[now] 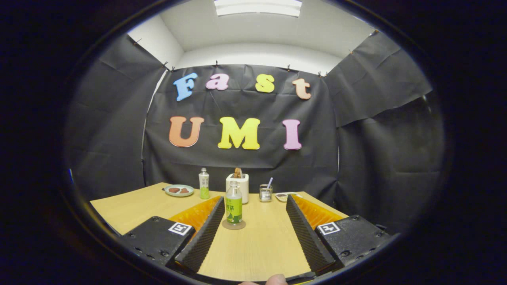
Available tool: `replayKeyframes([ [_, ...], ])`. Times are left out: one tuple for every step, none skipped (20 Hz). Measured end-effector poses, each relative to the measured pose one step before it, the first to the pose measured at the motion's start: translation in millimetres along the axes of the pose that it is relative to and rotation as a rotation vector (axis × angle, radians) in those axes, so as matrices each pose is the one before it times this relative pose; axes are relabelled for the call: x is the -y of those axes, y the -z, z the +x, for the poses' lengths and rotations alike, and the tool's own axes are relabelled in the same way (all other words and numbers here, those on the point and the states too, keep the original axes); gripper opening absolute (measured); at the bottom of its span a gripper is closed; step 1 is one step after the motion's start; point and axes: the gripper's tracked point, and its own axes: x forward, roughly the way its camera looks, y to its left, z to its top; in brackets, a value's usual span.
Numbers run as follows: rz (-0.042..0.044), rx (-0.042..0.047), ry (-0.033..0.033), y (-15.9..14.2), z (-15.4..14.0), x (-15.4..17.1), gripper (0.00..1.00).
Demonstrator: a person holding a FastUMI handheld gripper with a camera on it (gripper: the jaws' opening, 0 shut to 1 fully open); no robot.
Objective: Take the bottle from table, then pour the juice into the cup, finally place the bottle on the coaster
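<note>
Tongs (253, 221): spread wide, holding nothing. Bottle (233, 206): upright on the coaster (233, 225), between the two fingers, nearer the left one. Cup (265, 193): on the desk (130, 206), beyond the fingers. Second bottle (204, 183), plate (179, 190): further back.

A clear bottle (233, 206) with a green label and a little pale liquid stood upright on a round brown coaster (233, 225), on the wooden table. It had no visible cap. It sat near the gripper (252, 206), just inside the left finger's tip, touching neither finger; the fingers were spread wide apart. Farther back and to the right stood a small clear glass cup (265, 193) with a straw in it, well apart from the bottle.
</note>
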Motion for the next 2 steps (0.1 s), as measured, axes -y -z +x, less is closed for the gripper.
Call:
replayKeyframes([
  [0.00311,0.00252,-0.00137,-1.60,-0.16,-0.69,0.99],
  [0.00329,0.00910,-0.00103,-1.63,-1.41,-0.54,0.99],
])
